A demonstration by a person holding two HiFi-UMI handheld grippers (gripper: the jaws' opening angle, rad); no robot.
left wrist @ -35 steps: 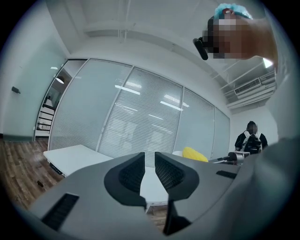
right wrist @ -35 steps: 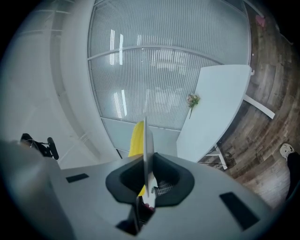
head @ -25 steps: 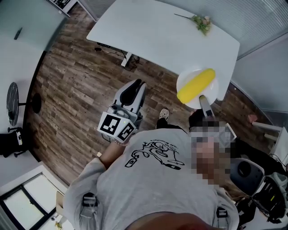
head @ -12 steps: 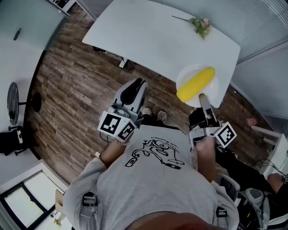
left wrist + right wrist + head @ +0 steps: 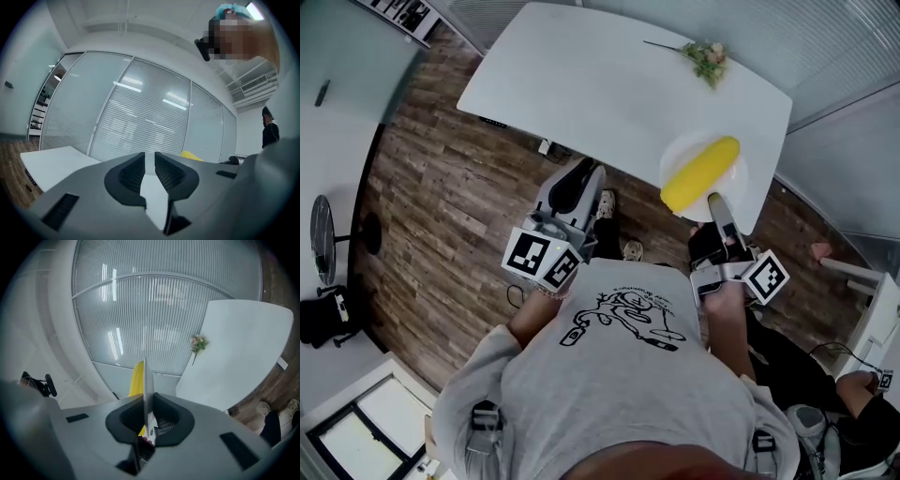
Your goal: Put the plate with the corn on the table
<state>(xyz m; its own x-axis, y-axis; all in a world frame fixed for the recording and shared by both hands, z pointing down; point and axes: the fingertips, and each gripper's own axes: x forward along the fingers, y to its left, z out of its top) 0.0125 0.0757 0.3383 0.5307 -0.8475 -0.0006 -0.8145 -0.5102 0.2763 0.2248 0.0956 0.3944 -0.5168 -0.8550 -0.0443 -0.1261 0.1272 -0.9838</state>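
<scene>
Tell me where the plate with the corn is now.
In the head view the plate is at the right, gripped by its rim in the right gripper, over the near right edge of the white table.

The white table (image 5: 581,84) lies bare across its left and middle, open from the near edge. A flower sprig (image 5: 706,58) takes its far right corner. The plate (image 5: 682,157) with the corn cob (image 5: 700,173) hangs over the near right edge. A blind-covered glass wall (image 5: 825,47) stands close behind the far side.

right claw (image 5: 718,201) clamped, left claw (image 5: 584,176) seemingly ajar
</scene>
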